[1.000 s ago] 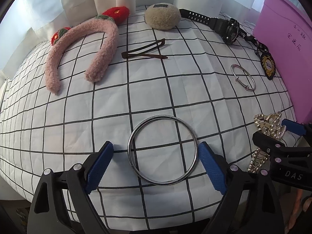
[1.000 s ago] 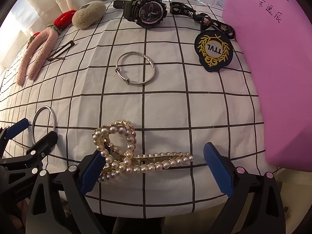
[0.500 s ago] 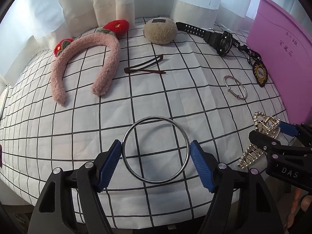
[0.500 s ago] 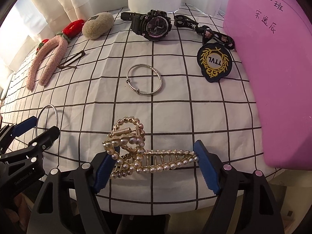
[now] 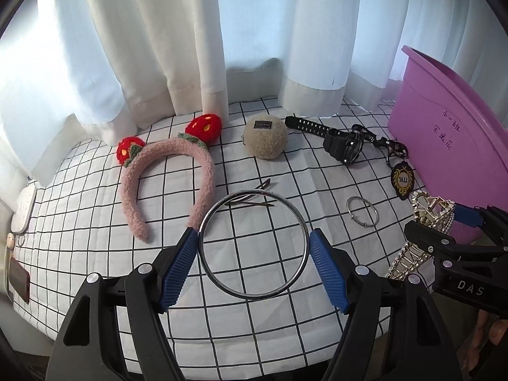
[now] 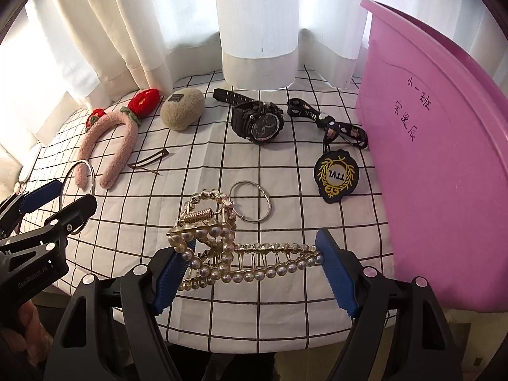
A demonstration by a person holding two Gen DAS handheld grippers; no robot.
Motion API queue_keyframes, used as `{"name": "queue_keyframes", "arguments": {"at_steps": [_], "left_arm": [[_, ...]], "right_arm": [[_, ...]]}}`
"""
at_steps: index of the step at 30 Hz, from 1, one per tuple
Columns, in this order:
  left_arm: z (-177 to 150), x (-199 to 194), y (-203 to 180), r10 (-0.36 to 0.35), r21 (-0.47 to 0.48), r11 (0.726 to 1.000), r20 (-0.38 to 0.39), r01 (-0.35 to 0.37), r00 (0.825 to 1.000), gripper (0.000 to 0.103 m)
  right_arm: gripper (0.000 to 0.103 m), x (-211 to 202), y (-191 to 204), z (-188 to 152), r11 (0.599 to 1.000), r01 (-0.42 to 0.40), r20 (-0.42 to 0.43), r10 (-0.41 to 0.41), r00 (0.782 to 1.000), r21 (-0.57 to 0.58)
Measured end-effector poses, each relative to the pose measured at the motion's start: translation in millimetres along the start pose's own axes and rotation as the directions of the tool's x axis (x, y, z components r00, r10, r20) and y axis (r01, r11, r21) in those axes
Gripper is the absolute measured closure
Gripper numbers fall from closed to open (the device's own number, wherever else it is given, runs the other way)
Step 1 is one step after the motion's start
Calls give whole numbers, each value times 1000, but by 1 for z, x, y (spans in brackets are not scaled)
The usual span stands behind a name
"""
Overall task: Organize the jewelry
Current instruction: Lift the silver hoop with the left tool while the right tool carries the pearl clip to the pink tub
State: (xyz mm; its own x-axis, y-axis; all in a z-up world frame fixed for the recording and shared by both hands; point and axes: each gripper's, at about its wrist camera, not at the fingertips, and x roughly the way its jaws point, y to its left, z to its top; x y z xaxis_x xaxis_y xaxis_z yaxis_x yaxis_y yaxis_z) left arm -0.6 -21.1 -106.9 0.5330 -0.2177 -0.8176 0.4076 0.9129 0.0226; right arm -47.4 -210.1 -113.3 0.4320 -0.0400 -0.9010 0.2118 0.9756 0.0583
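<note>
My left gripper (image 5: pixel 253 266) is shut on a large silver ring bangle (image 5: pixel 298 222), its blue pads (image 5: pixel 177 263) pressing both sides, lifted above the checked cloth. My right gripper (image 6: pixel 252 273) is shut on a pearl hair claw clip (image 6: pixel 222 254), also lifted. The pink bin (image 6: pixel 444 146) stands to the right. On the cloth lie a small silver bracelet (image 6: pixel 266 200), a black watch (image 6: pixel 257 120), a badge lanyard (image 6: pixel 336 171), a brown hairpin (image 6: pixel 149 162), a beige pouch (image 6: pixel 182 109) and a pink fuzzy headband (image 6: pixel 117 146). The clip shows in the left wrist view (image 5: pixel 428 209).
White curtains (image 5: pixel 197 47) hang behind the table. A white device (image 5: pixel 23 209) and small items sit at the left edge. The left gripper shows in the right wrist view (image 6: pixel 47 219); the right gripper shows in the left wrist view (image 5: pixel 457 238).
Both grippers closed on their items and rose from the cloth: the left with the ring bangle, the right with the pearl clip. The views tilted up toward the curtains.
</note>
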Motion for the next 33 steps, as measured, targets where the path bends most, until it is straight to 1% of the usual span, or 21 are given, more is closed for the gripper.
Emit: {"name": "queue_keyframes", "arguments": {"at_steps": [4,7,10,14,17,19,22,24,26,27,29,31,33], "left_arm": [[24,-29,-9,-15,32,999,88,12,996,33],[41,-48,-25,-44,73,997,153,33,987,33],[57,-62,-46,-92,113,991,194,71,977,33],[76,-75,-86,-171,174,976,229,133,958,33],[92,-80,-124,-242,223,956,236,190,941,33],[99,-82,-153,-278,268,940,245,210,929,33],[111,-77,-198,-330,318,915,235,248,914,33],[119,-71,-226,-365,332,900,215,283,906,33],[125,-65,-251,-384,347,888,199,302,902,33],[128,-60,-263,-393,356,881,184,312,901,33],[133,-49,-283,-397,360,875,147,325,906,33],[137,-38,-301,-390,359,873,112,329,914,33],[140,-30,-313,-382,356,874,85,330,920,33]], "right_arm": [[28,-31,-4,19,1000,3,88,-4,996,14],[28,-61,-19,27,999,4,154,-10,988,42],[28,-89,-39,32,997,18,205,-33,978,75],[28,-120,-79,33,989,48,257,-83,963,141],[28,-139,-115,31,977,87,285,-142,948,194],[28,-147,-141,30,967,112,293,-178,939,229],[28,-152,-178,28,950,155,283,-233,930,272],[28,-151,-202,27,939,176,265,-257,929,295],[28,-147,-223,26,930,194,244,-275,930,311],[28,-143,-232,23,928,199,232,-278,932,315],[28,-133,-249,21,923,202,201,-277,940,326],[28,-125,-262,18,923,191,176,-260,949,336],[28,-117,-273,15,918,192,151,-257,955,346]]}}
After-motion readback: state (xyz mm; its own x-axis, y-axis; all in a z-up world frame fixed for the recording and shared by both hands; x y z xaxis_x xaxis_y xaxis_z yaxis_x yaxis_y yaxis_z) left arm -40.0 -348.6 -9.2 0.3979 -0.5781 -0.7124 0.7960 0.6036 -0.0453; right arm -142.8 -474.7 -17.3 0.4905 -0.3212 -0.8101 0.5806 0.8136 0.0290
